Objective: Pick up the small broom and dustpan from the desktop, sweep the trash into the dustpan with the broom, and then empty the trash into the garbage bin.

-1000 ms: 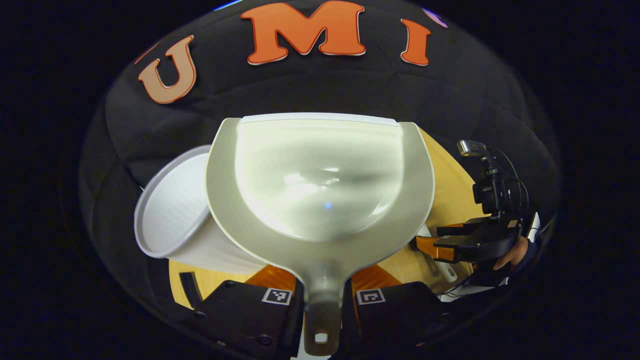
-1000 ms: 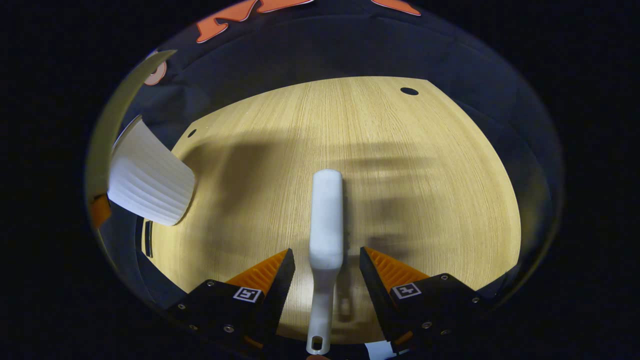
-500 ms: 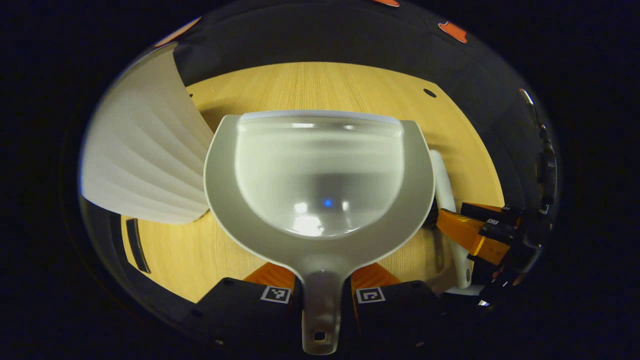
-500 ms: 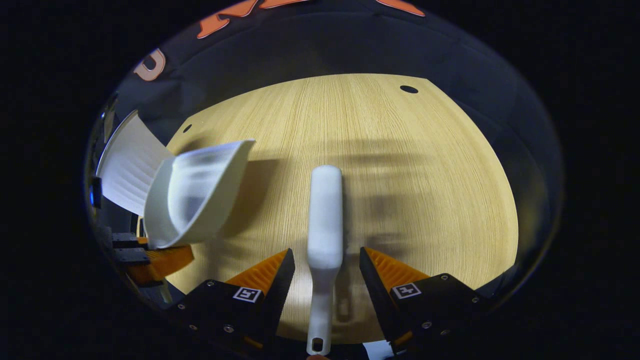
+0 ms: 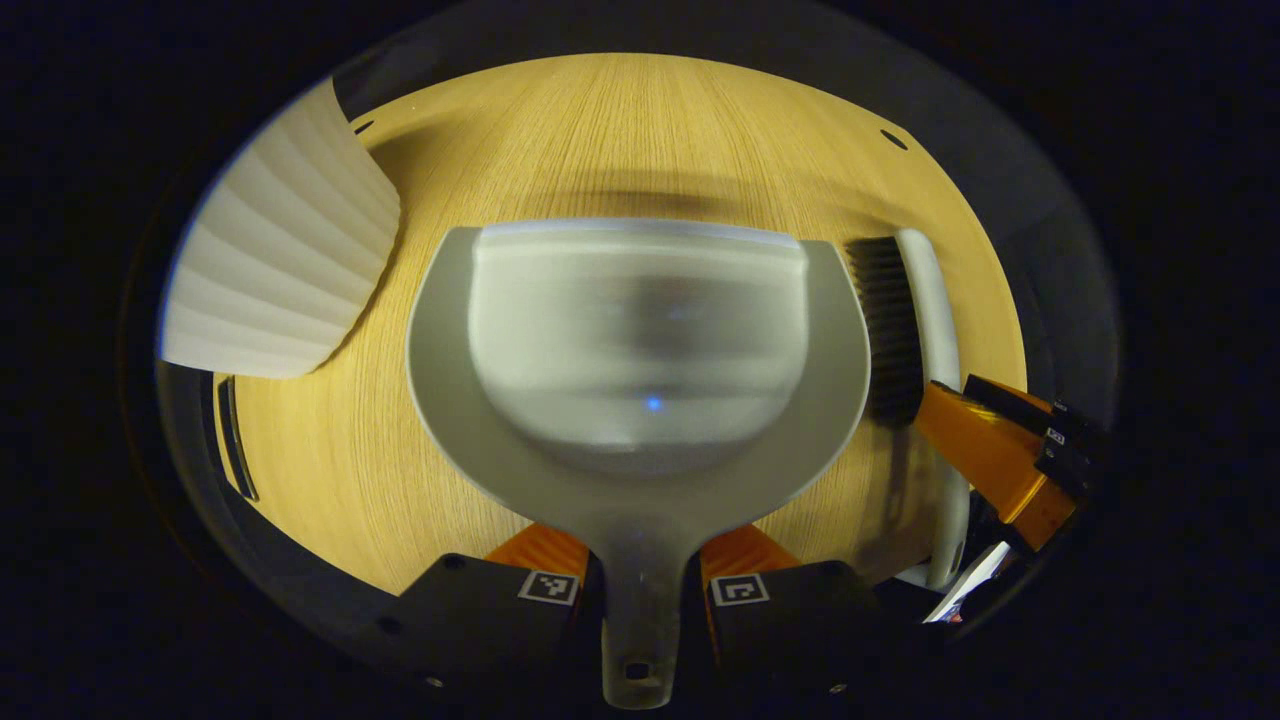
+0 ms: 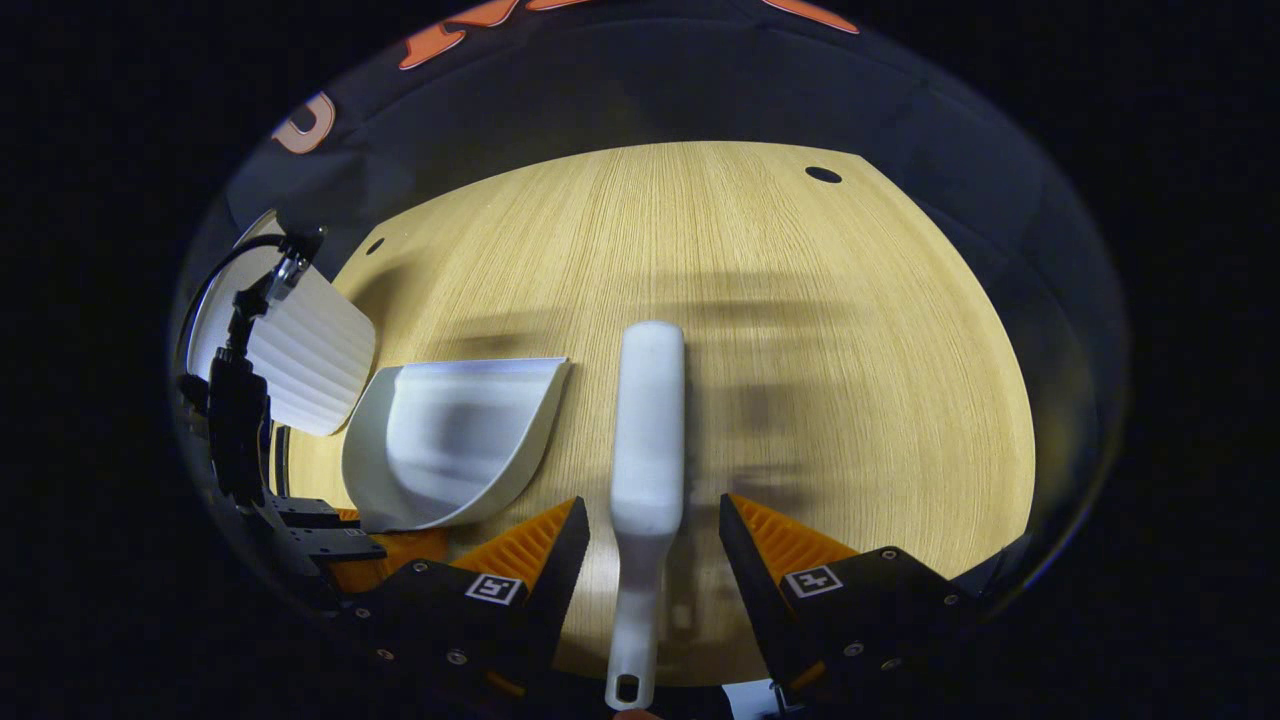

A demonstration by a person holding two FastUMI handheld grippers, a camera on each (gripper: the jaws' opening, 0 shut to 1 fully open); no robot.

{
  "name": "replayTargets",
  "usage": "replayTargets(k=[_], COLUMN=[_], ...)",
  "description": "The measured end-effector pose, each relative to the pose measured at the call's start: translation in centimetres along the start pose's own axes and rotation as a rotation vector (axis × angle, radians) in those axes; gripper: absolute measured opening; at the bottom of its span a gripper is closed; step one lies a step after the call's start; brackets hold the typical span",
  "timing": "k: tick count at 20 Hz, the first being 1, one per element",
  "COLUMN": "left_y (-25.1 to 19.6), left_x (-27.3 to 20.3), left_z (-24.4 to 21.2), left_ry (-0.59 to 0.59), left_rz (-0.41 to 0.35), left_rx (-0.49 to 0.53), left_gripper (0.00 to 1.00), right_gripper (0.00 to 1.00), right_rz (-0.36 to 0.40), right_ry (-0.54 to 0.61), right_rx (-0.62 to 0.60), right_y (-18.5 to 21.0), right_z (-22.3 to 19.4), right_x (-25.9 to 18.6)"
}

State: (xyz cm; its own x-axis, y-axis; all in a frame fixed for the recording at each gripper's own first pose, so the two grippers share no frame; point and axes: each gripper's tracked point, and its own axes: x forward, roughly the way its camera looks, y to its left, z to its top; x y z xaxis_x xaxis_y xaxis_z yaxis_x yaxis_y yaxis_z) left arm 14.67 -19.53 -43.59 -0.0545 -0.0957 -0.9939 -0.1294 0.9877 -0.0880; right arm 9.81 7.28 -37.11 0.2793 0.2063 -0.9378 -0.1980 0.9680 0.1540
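1. The desk [image 5: 620, 130] spreads wide and pale-wooded under both views, with a small dark hole [image 6: 823, 174] near its far edge in the right gripper view.
2. The bin [image 5: 280, 270], white and ribbed, stands at the desk's left, just beside the dustpan.
3. The dustpan [image 5: 640, 350], its scoop blurred, sits low over the desk; in the right gripper view it lies left of the broom, mouth facing it.
4. The left gripper [image 5: 645, 560] is clamped on the dustpan's handle, both fingers pressing its neck.
5. The right gripper [image 6: 650, 540] has its jaws spread, apart from the handle between them.
6. The broom [image 6: 648, 440] lies on the desk, white back up, dark bristles just beside the dustpan's right rim.
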Motion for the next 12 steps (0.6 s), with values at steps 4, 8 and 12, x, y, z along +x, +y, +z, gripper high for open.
replayTargets(k=[4, 8, 12], left_y=[-1.1, -1.5, -0.5], left_x=[0.2, -0.7, -4.1], left_z=[-0.3, 0.0, 0.3], left_ry=[0.002, -0.027, -0.101], left_rz=[-0.017, -0.036, -0.028], left_rx=[0.003, 0.021, 0.040], left_gripper=[0.37, 0.56, 0.78], right_gripper=[0.81, 0.91, 0.96], right_rz=[0.001, -0.001, -0.004], right_ry=[-0.006, -0.024, -0.099], right_rx=[0.007, 0.017, 0.029], right_y=[-0.2, -0.5, -0.9], right_z=[0.2, 0.2, 2.2], right_x=[0.0, -0.7, -3.6])
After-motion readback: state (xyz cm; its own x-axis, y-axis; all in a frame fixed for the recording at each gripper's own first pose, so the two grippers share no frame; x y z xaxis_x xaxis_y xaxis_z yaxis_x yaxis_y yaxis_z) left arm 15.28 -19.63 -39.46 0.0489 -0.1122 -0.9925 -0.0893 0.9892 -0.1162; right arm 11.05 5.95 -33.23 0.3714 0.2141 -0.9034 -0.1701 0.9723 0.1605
